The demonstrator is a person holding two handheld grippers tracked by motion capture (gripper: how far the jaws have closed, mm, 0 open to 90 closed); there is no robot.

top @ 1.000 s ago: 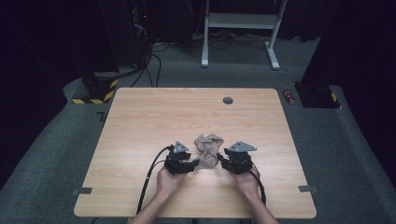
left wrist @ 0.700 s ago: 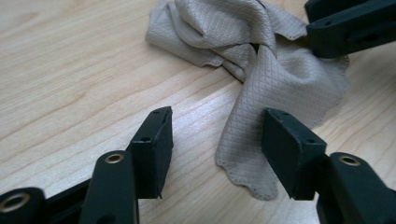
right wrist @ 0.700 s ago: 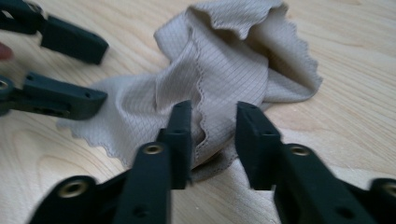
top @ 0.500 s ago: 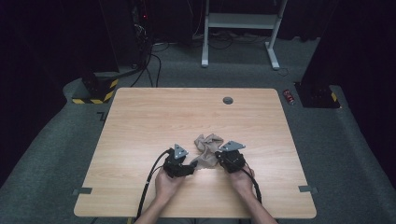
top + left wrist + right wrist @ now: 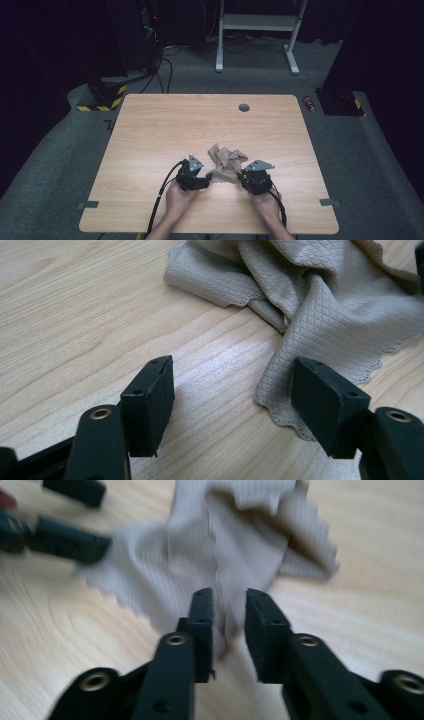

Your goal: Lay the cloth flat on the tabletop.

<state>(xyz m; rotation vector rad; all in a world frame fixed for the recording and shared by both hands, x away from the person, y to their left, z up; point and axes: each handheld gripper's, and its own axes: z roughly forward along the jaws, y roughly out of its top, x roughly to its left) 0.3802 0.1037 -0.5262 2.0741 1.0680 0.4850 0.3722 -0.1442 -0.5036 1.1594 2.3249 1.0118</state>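
Observation:
A crumpled beige cloth [image 5: 227,160] lies on the wooden table [image 5: 175,125] near its front edge, between the two grippers. My left gripper [image 5: 205,179] is at the cloth's left side; in the left gripper view it [image 5: 232,377] stands open on the wood, its right jaw just at the cloth's [image 5: 325,305] scalloped edge. My right gripper [image 5: 241,177] is at the cloth's right side. In the blurred right gripper view its jaws [image 5: 229,600] are nearly together with a corner of the cloth [image 5: 225,555] between them. The left gripper [image 5: 70,542] shows beyond the cloth.
A round dark grommet [image 5: 244,107] sits near the table's far edge. A black cable [image 5: 160,200] trails from the left gripper off the front edge. Grey tape tabs [image 5: 89,204] mark the front corners. Dark equipment and a white frame [image 5: 257,22] stand on the carpet behind.
Both grippers have slid slightly toward the front edge and closed in on the cloth. The right gripper's jaws have come onto a cloth corner.

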